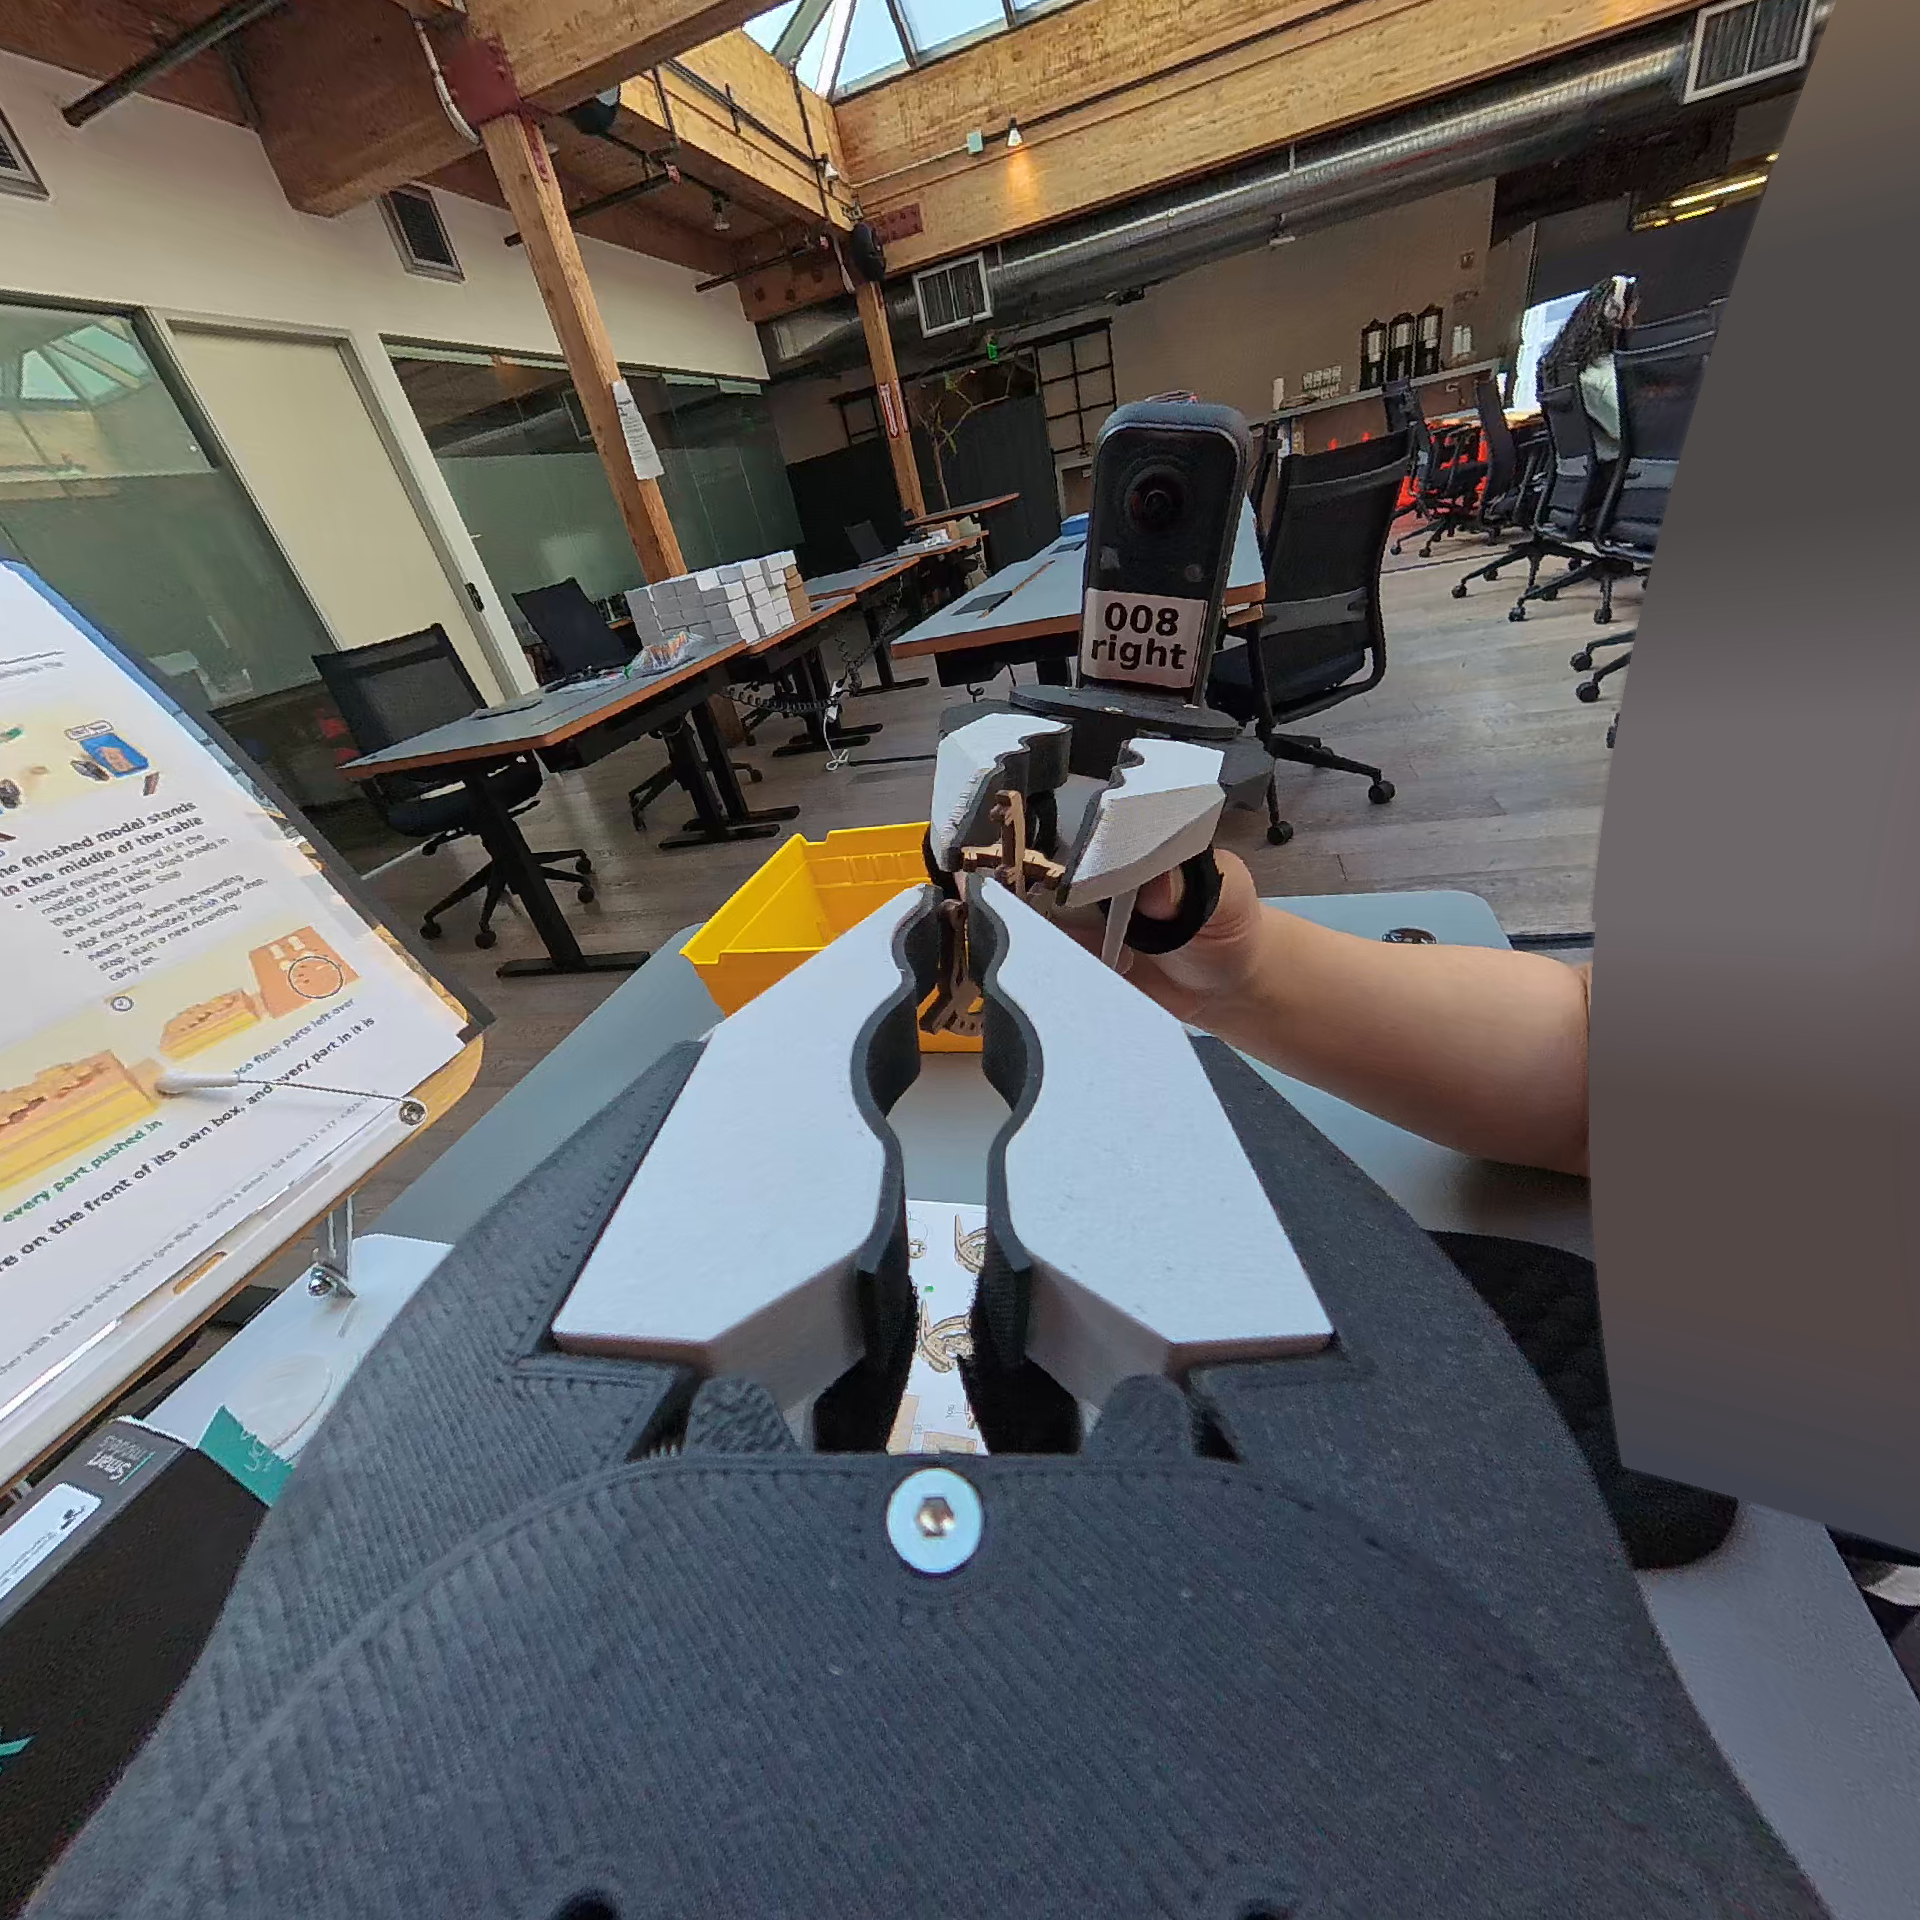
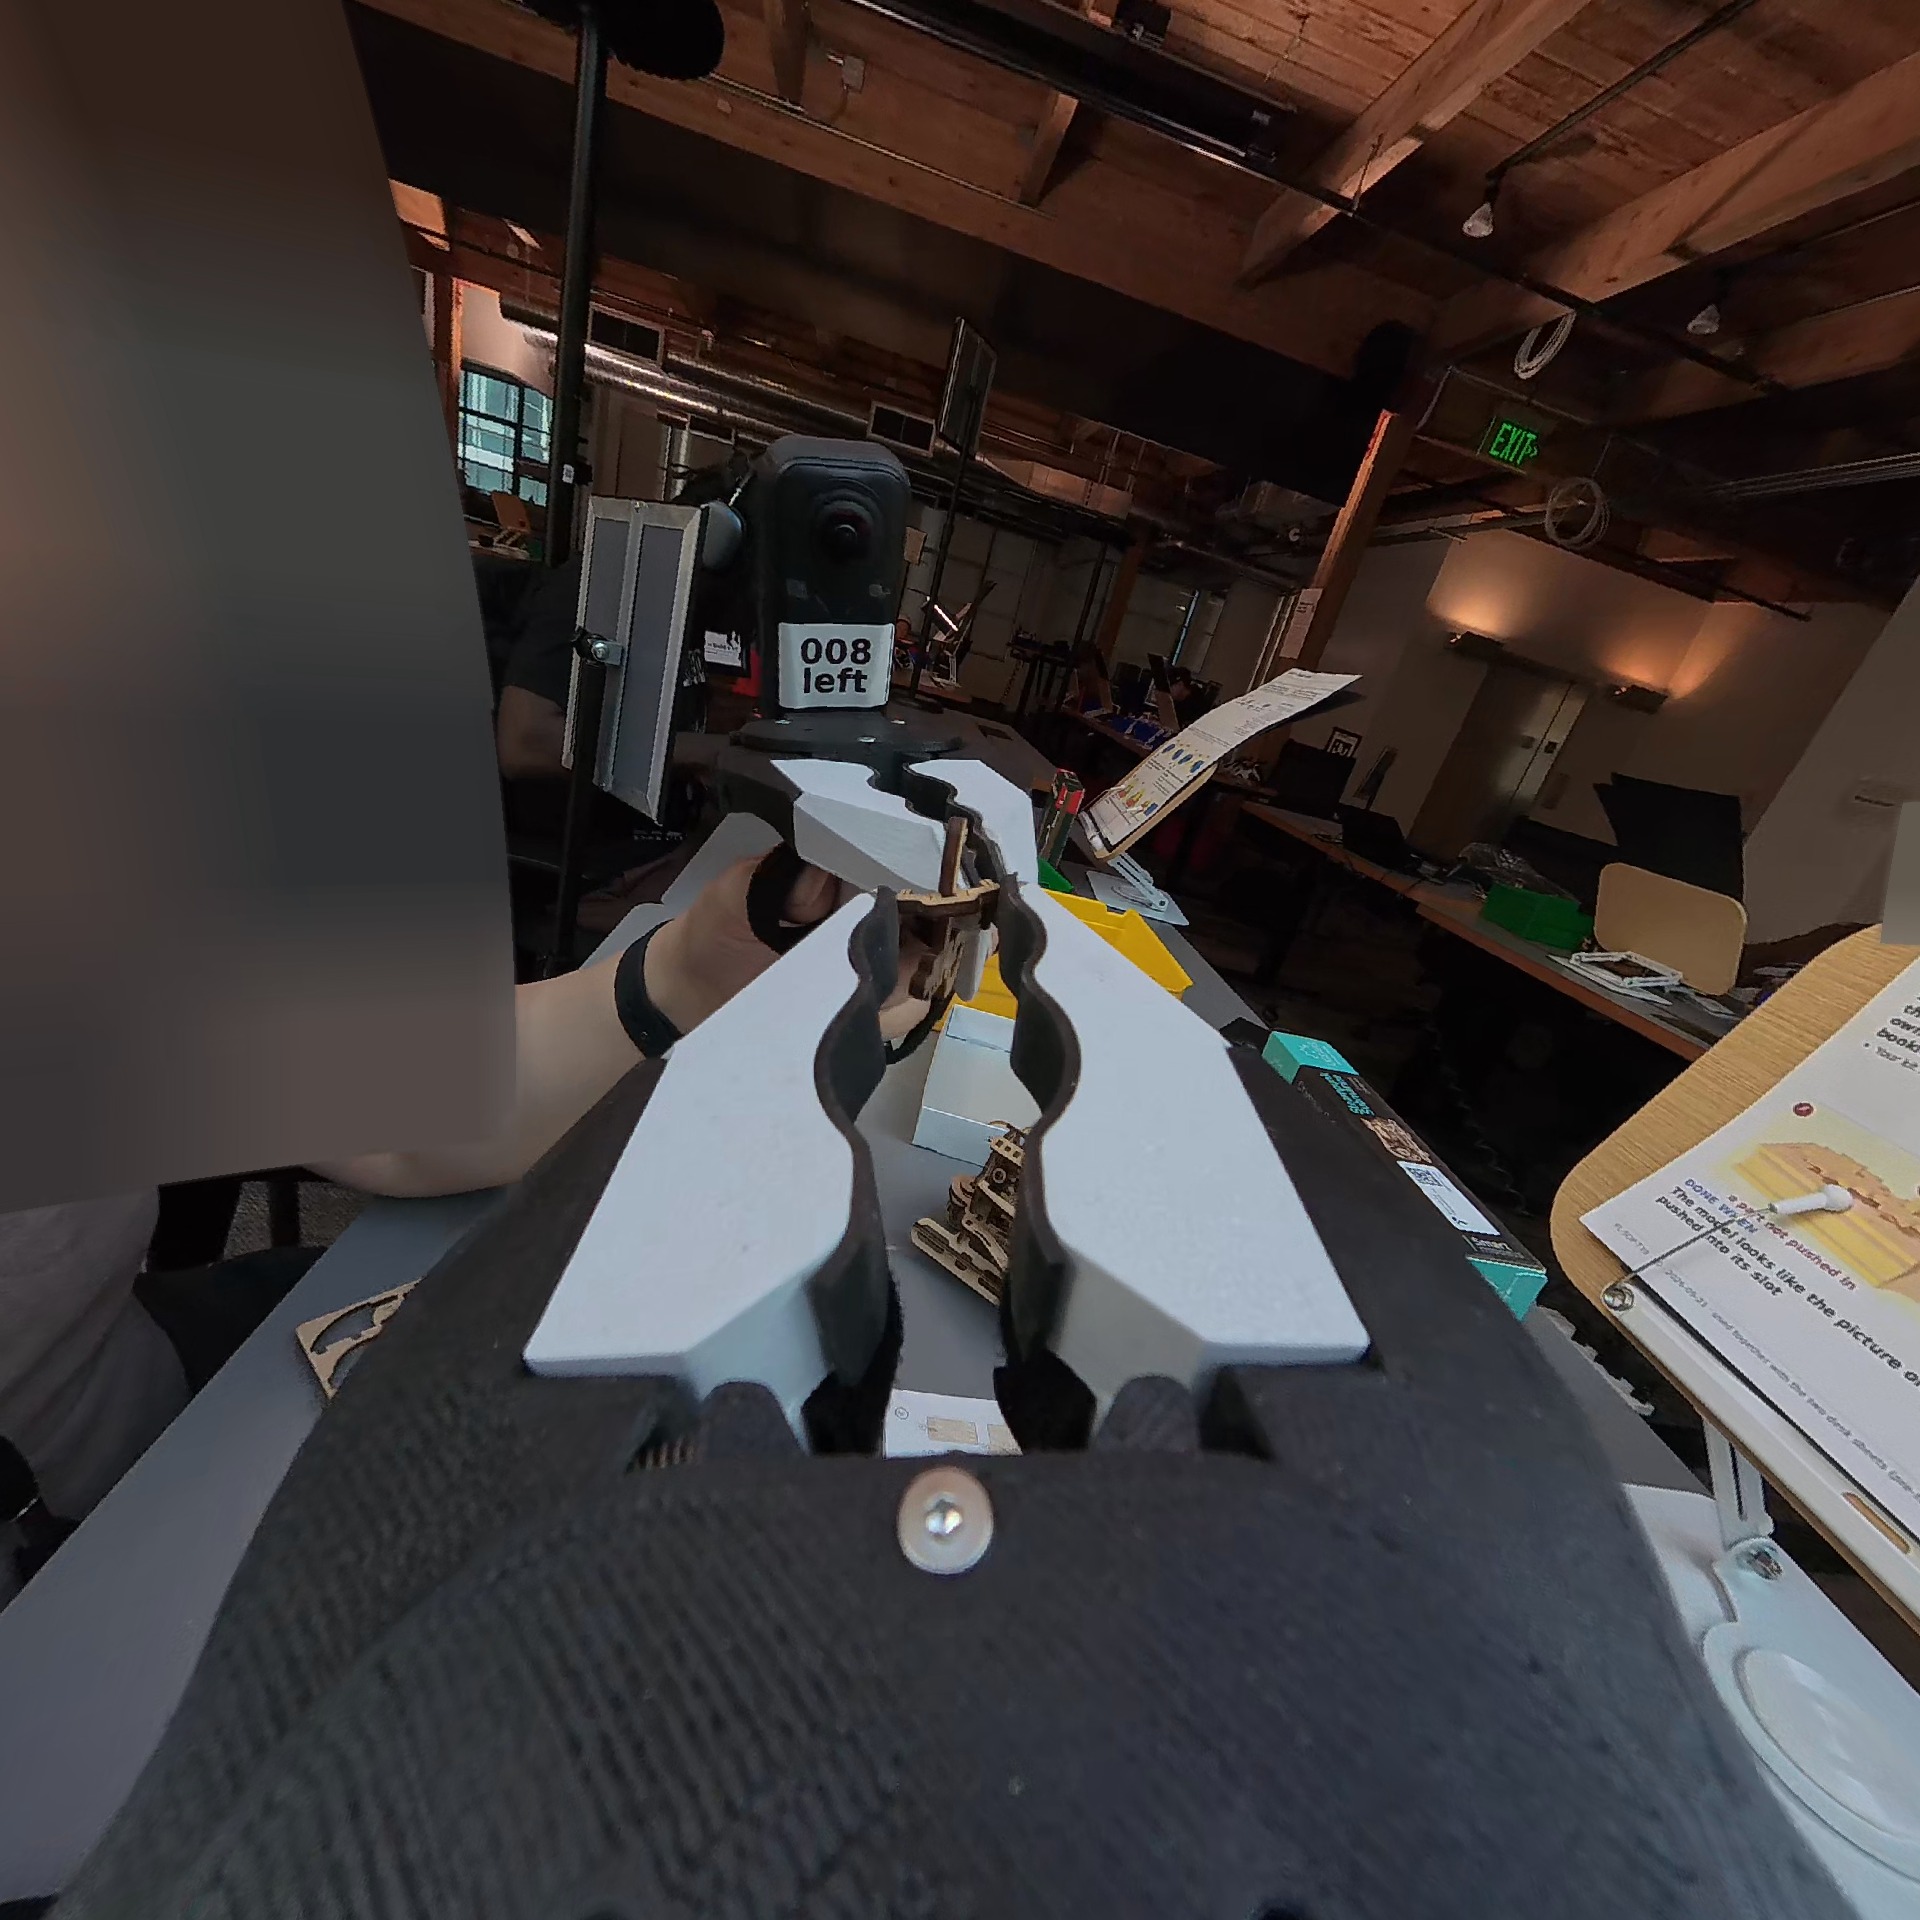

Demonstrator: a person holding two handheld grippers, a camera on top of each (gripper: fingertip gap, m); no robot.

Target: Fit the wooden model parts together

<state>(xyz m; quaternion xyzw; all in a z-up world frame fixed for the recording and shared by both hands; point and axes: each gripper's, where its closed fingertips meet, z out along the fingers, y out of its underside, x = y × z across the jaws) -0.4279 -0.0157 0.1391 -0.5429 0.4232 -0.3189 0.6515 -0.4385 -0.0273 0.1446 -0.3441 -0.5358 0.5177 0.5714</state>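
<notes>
Both tools meet tip to tip above the bench (image 1: 1455,1164), raised clear of it. Left tool (image 1: 966,904): narrow, tips pinched on a flat wooden part (image 1: 951,982) that hangs down between its fingers. Right tool (image 1: 1023,847): fingers spread wider at the back, tips closed on a cross-shaped wooden part (image 1: 1013,842). The two parts touch at the tips; cannot tell if they are slotted together.

From the right wrist view, right tool (image 2: 951,914) grips its part (image 2: 940,914) at the tips, and the left tool (image 2: 961,831) comes in from the far side with its part (image 2: 954,852) standing upright against it.

A hand (image 1: 1195,945) holds the right tool's handle; the other hand (image 2: 717,935), with a black wristband, holds the left one.

Yellow bin (image 1: 790,914) sits on the bench behind the tools. A part-built wooden model (image 2: 977,1216) stands on the bench under the right tool, just beside a white box (image 2: 961,1091). Cut-out wooden sheet (image 2: 348,1335) lies at the bench's near left edge. Black-and-teal box (image 2: 1403,1153) lies to the right. Instruction sheets on stands (image 1: 156,987) (image 2: 1787,1226) at both sides.
</notes>
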